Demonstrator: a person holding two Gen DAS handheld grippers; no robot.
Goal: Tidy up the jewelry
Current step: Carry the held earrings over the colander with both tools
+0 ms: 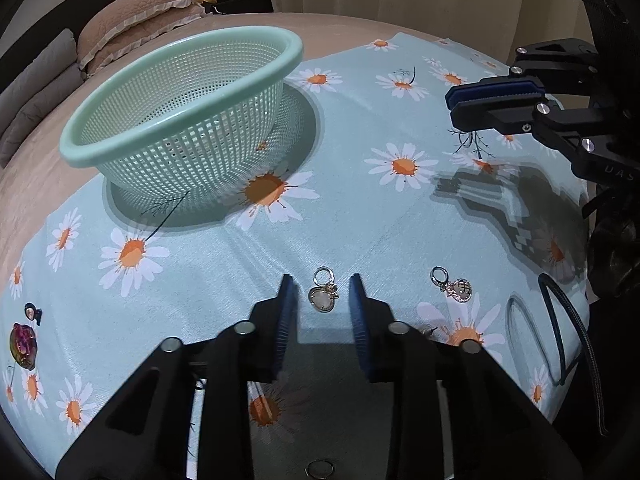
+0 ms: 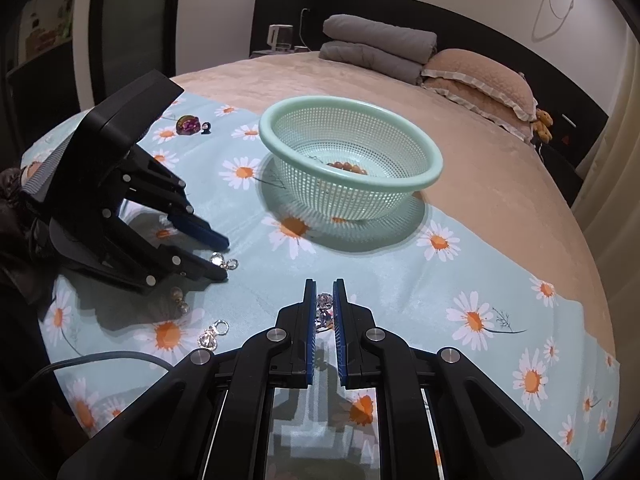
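My left gripper (image 1: 322, 294) is open, low over the daisy cloth, with a gold earring with a pale heart pendant (image 1: 323, 295) lying between its fingertips. A second earring with a round pendant (image 1: 454, 286) lies to its right. My right gripper (image 2: 324, 300) is shut on a sparkly crystal earring (image 2: 325, 310), held above the cloth; it also shows in the left wrist view (image 1: 454, 106). The mint mesh basket (image 2: 424, 184) stands beyond, with a brown bead bracelet (image 2: 347, 167) inside. More earrings (image 2: 225, 261) (image 2: 211, 334) lie near the left gripper (image 2: 224, 258).
A purple brooch (image 1: 23, 345) and a small dark clip (image 1: 33, 313) lie at the cloth's left edge. A black cable (image 1: 568, 328) loops at the right. Folded grey blankets (image 2: 380, 46) and pink pillows (image 2: 480, 80) sit on the bed behind.
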